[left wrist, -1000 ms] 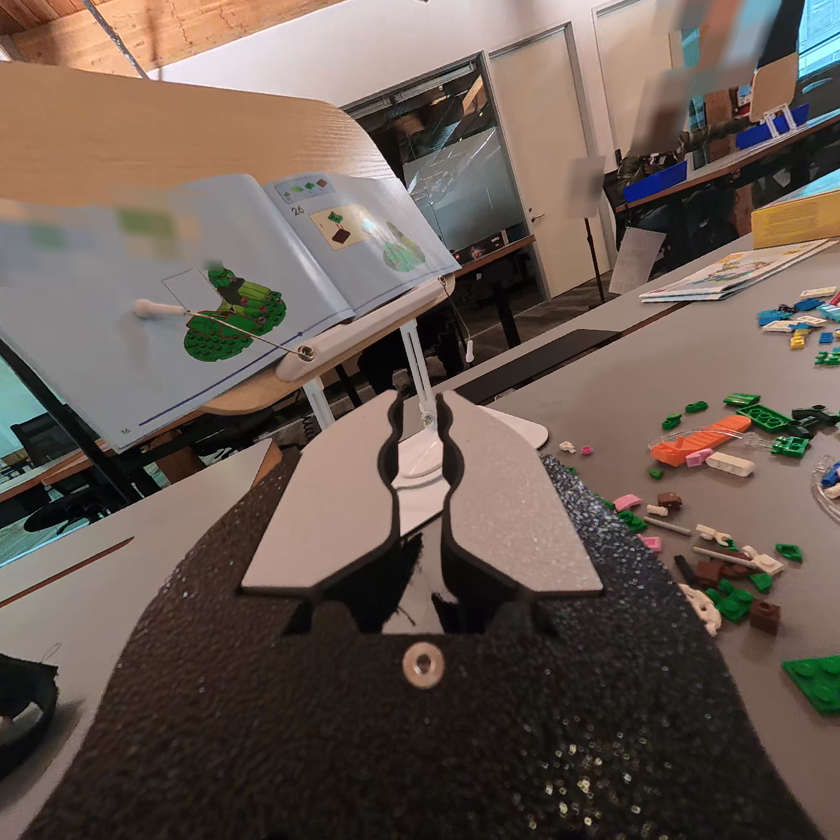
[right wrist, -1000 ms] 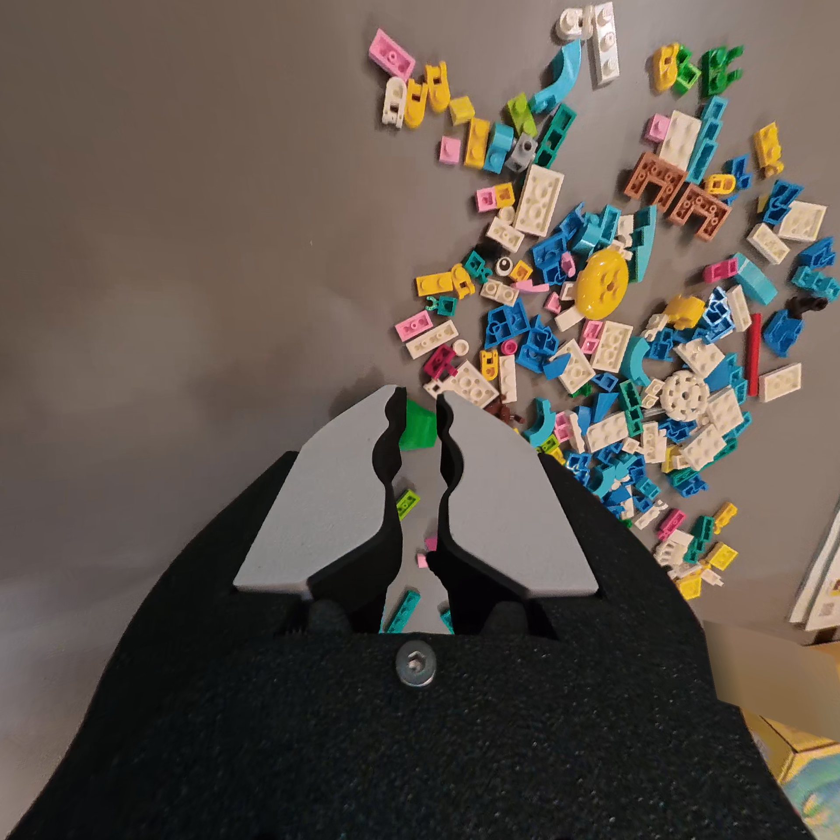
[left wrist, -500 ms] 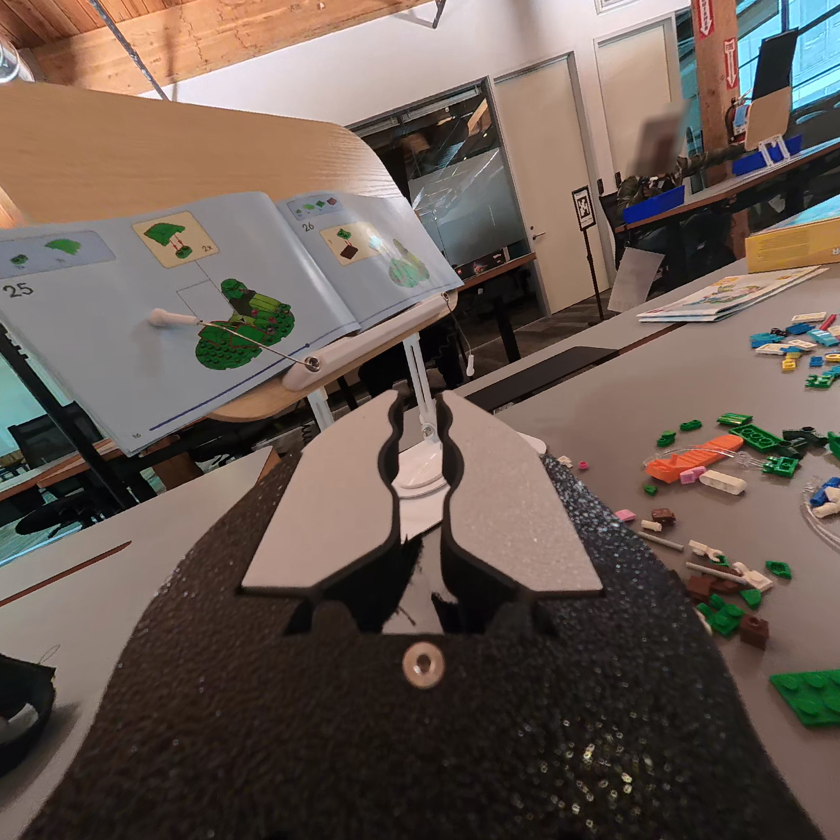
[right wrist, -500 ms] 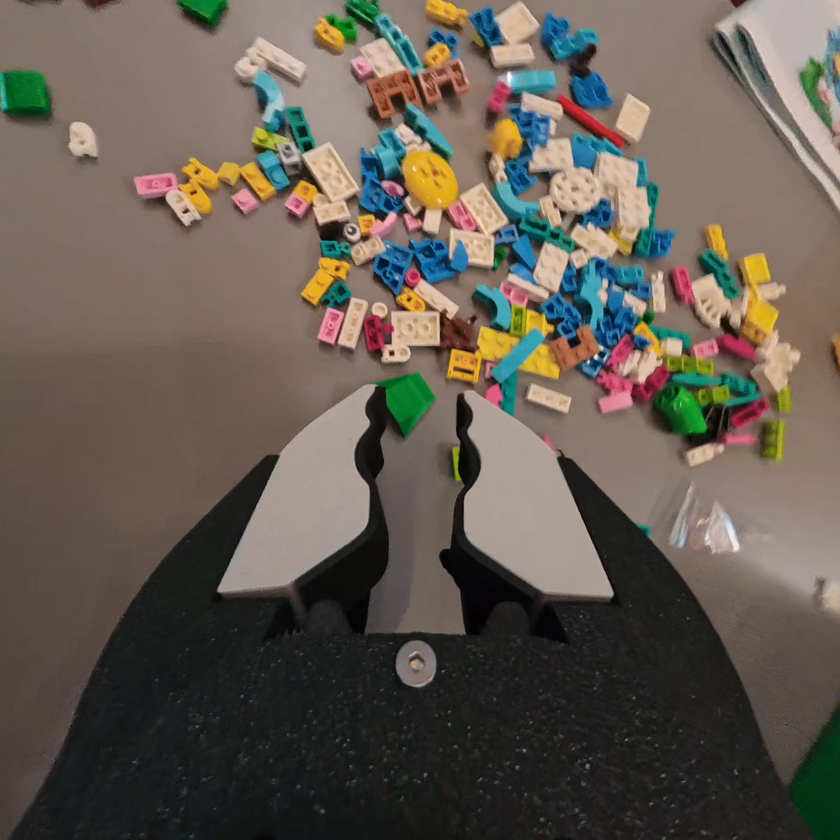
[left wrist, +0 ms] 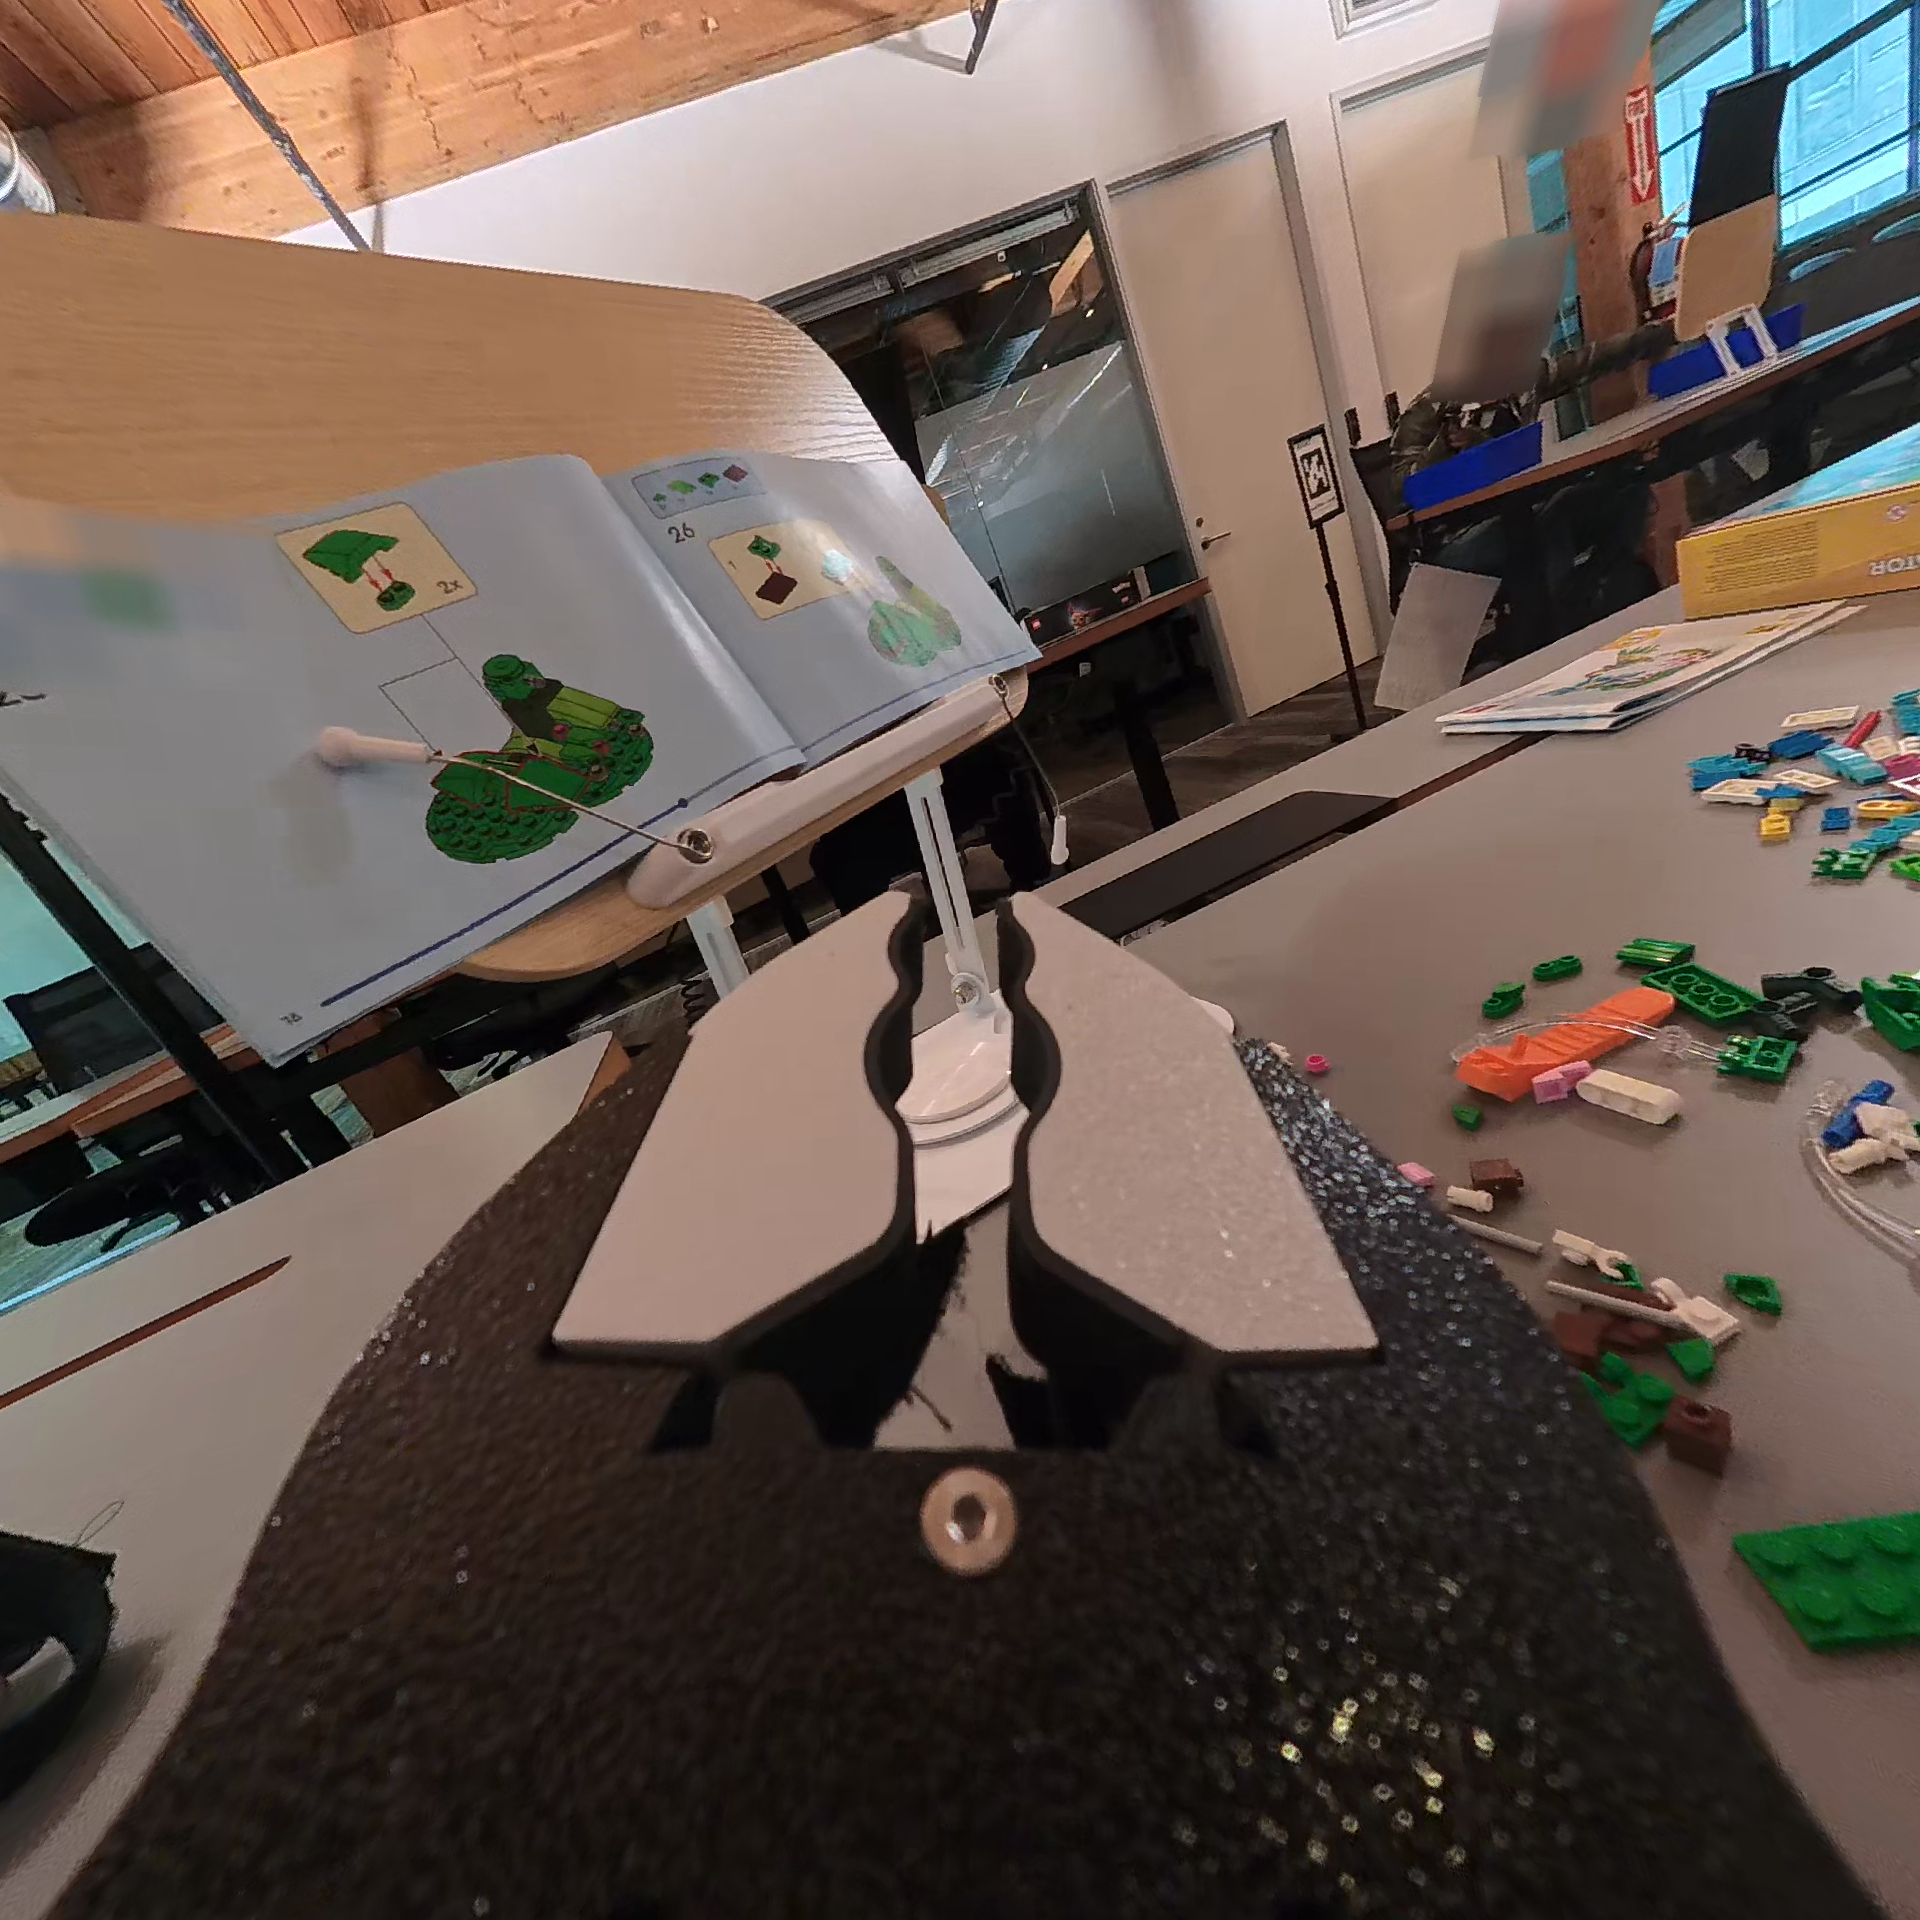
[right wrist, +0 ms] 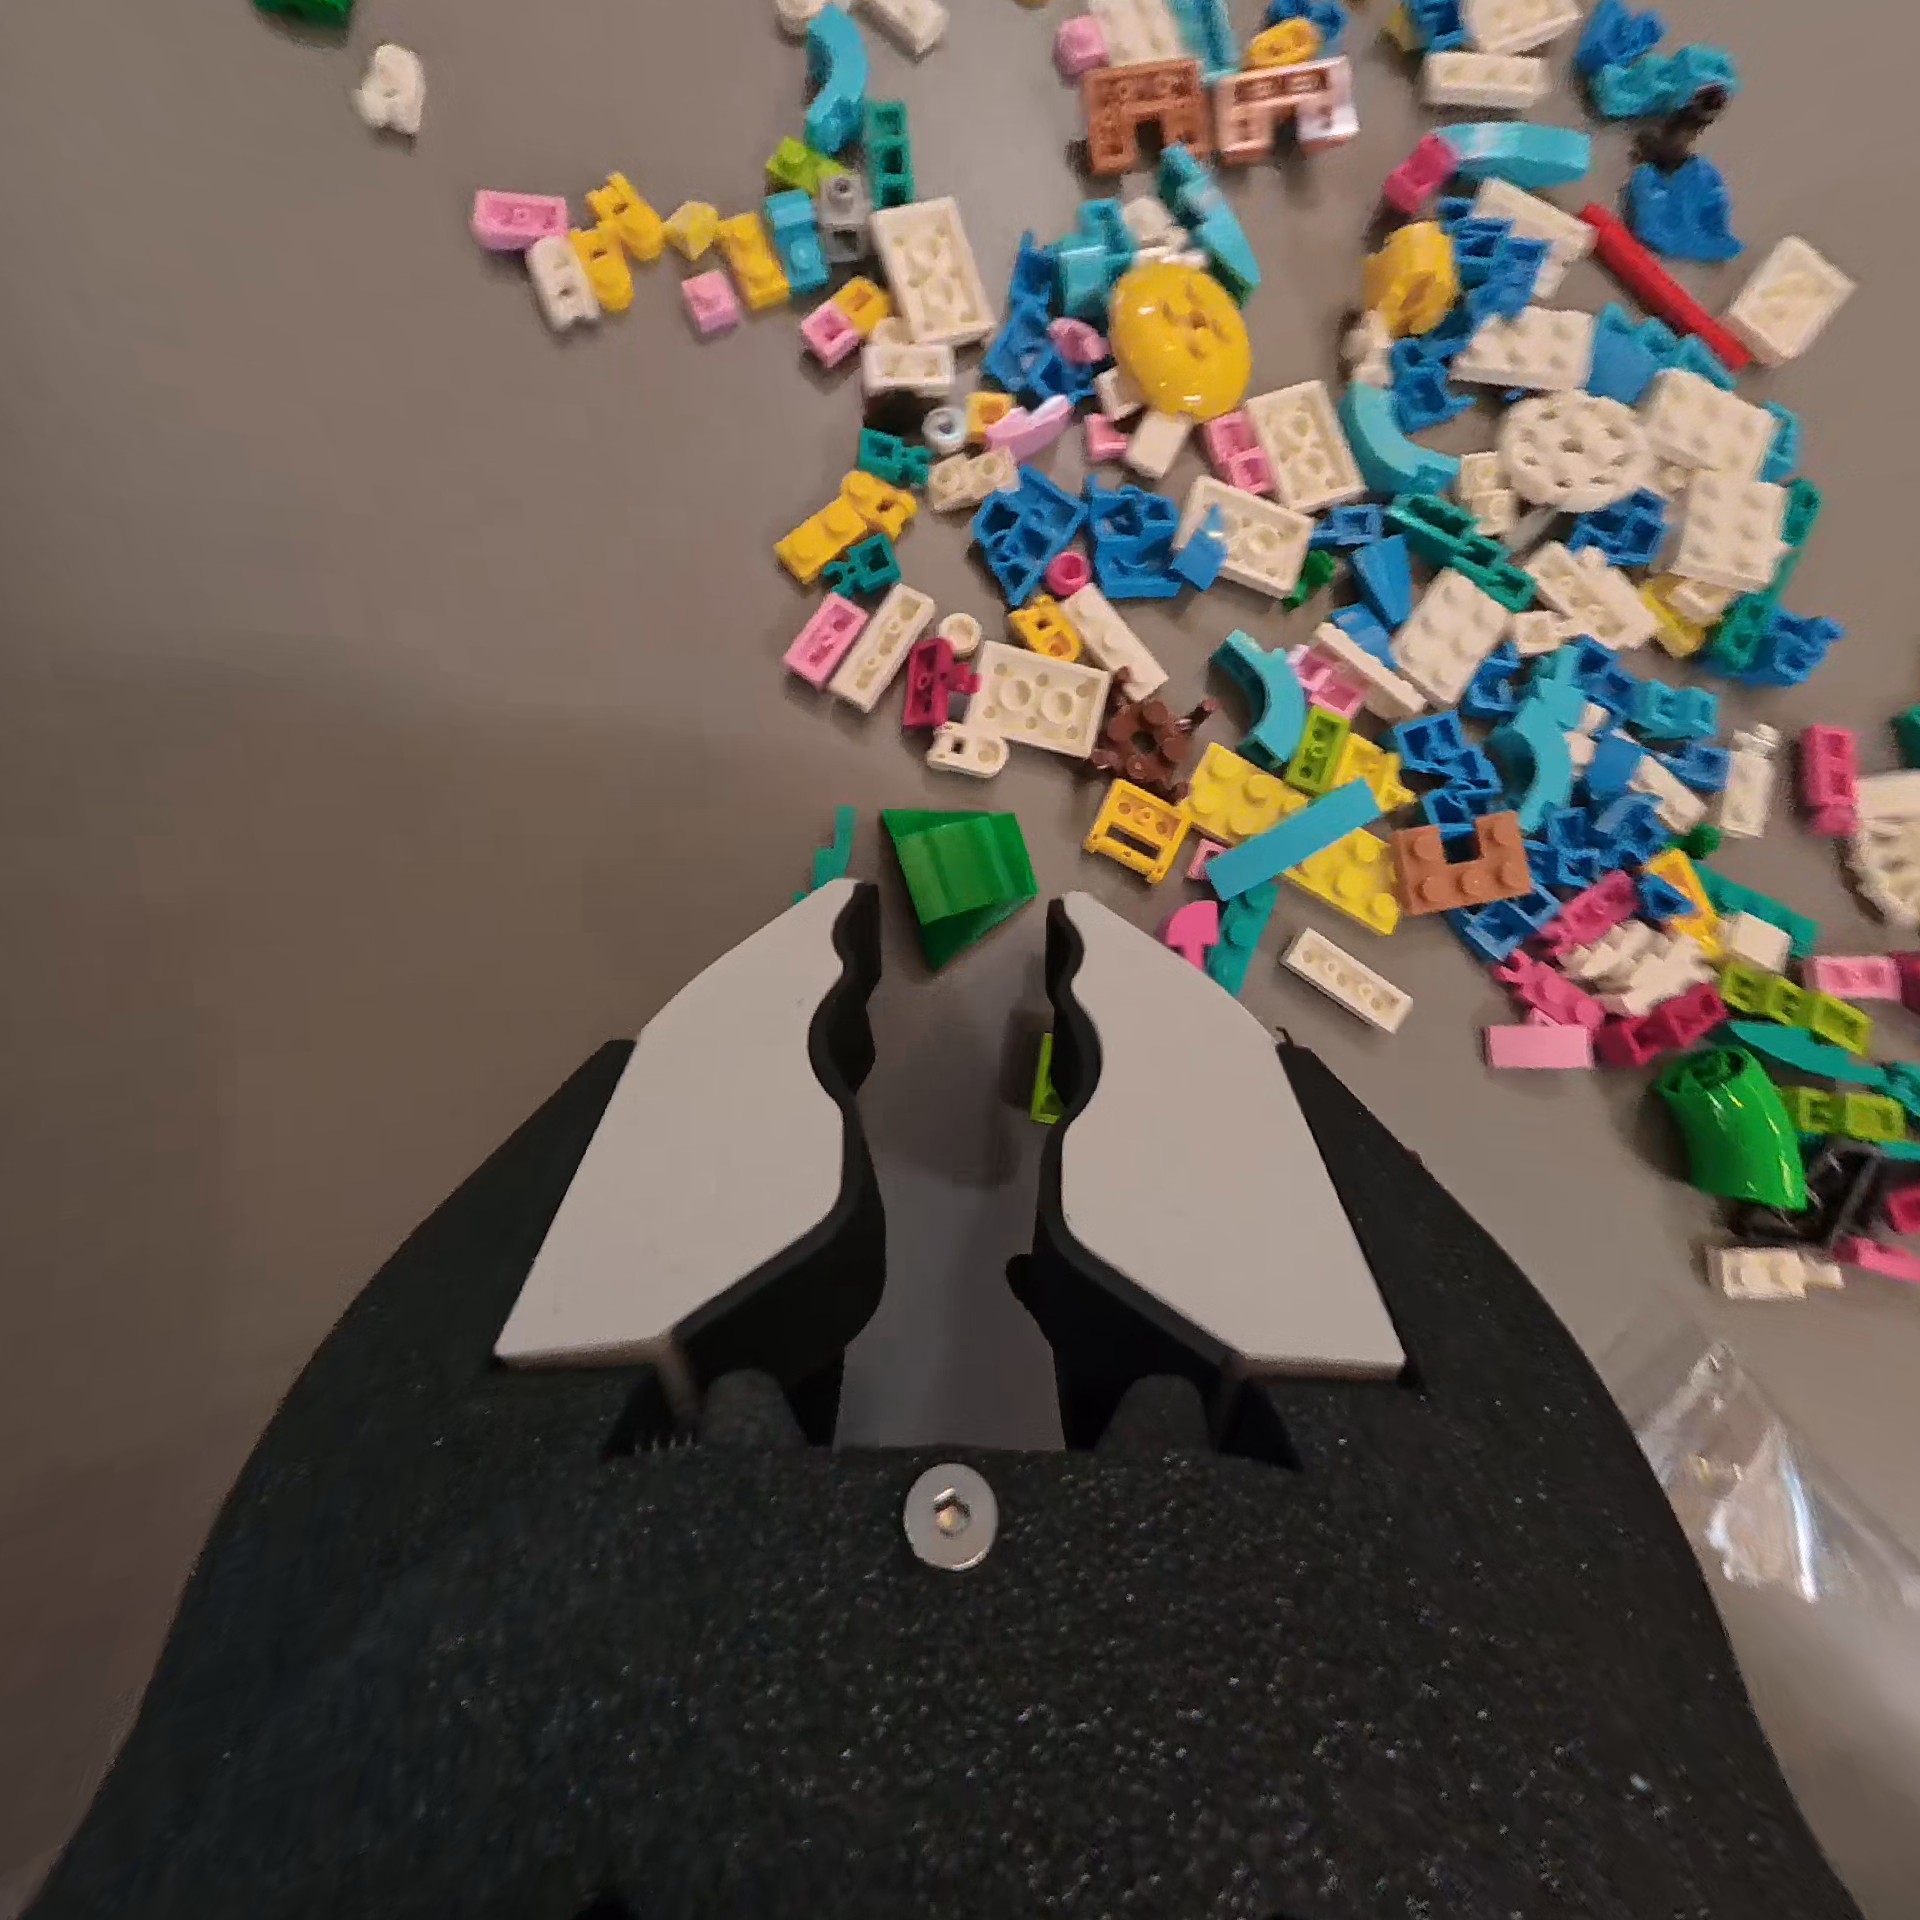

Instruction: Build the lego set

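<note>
My right gripper [right wrist: 961,904] is open and empty, low over the grey table [right wrist: 364,623]. A green sloped brick [right wrist: 956,873] lies on the table just beyond its fingertips, not touching them. A large pile of loose coloured bricks [right wrist: 1351,520] spreads ahead and to the right. My left gripper [left wrist: 954,914] is shut and empty, held above the table and pointing at the open instruction booklet [left wrist: 468,675] on its white stand [left wrist: 956,1081]. A green plate [left wrist: 1839,1590] lies at the right edge of the left wrist view.
Small green, brown and white pieces [left wrist: 1642,1351] and an orange brick separator [left wrist: 1558,1039] lie to the right of the left gripper. A second booklet [left wrist: 1642,675] and a yellow box [left wrist: 1797,551] sit farther back. A clear plastic bag [right wrist: 1745,1486] lies at the lower right. Across from one pair of fingers to the other is roughly 50 cm. From the left gripper's tips to the green plate [left wrist: 1839,1590] is close to 15 cm.
My right gripper opened and let go of the green sloped brick, which now lies on the table ahead of the tips. My left gripper stayed shut and shifted only slightly.
</note>
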Tool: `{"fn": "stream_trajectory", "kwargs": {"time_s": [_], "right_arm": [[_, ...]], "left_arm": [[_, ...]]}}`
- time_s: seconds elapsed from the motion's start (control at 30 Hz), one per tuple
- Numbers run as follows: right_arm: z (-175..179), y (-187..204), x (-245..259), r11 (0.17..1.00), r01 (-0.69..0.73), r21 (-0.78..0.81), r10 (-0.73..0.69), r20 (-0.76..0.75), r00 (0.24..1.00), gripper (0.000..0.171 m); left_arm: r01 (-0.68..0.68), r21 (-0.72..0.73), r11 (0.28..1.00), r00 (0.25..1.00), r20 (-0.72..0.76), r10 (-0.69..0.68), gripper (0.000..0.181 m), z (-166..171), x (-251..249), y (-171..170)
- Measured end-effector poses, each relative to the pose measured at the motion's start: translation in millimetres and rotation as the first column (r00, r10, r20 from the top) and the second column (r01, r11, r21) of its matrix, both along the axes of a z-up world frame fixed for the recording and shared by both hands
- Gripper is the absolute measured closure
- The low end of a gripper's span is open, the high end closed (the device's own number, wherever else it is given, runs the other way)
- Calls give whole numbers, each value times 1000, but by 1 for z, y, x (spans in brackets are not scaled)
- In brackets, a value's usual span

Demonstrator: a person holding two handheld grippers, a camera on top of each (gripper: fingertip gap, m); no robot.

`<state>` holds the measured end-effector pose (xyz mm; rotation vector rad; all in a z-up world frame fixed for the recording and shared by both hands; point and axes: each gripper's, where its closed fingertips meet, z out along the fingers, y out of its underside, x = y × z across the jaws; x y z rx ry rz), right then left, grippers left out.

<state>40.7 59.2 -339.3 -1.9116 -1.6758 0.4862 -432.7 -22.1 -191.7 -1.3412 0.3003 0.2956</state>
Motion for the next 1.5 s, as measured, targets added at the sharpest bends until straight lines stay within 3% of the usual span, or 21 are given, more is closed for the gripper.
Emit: {"fn": "stream_trajectory", "kwargs": {"time_s": [0.17,0.37,0.47,0.67,0.83,0.97,1.07,1.17,1.33,1.5], "right_arm": [[-4,-5,-5,983,-182,-7,182,-24,983,139],[-4,2,-9,975,-222,17,222,-2,975,137],[-6,-2,-13,972,-233,-23,233,-12,973,148],[-5,2,-15,979,-198,-38,196,-46,979,148],[12,-3,-23,975,-176,-133,141,-234,962,148],[50,-17,-43,943,-256,-212,132,-469,873,148],[75,-31,-69,907,-360,-218,182,-568,802,148],[83,-50,-107,866,-468,-179,305,-554,775,148],[83,-95,-176,733,-666,-136,536,-487,690,148],[78,-129,-217,594,-797,-108,701,-415,579,148]], "left_arm": [[2,1,1000,1000,1,-2,168,1,0,0],[5,-10,1000,1000,-6,-5,168,-2,1,1],[6,-15,1000,1000,-5,-6,168,-3,1,2],[9,-19,1000,1000,-13,-9,168,-4,3,3],[18,-11,1000,1000,-11,-18,168,-2,5,2],[98,11,995,995,-33,-97,167,5,31,-1],[298,-23,954,949,-97,-299,160,3,91,-4],[432,-128,893,854,-259,-451,149,-20,158,-11],[423,-118,898,698,-590,-406,138,-47,222,-33],[427,-80,901,650,-665,-367,126,-57,243,-53]]}}
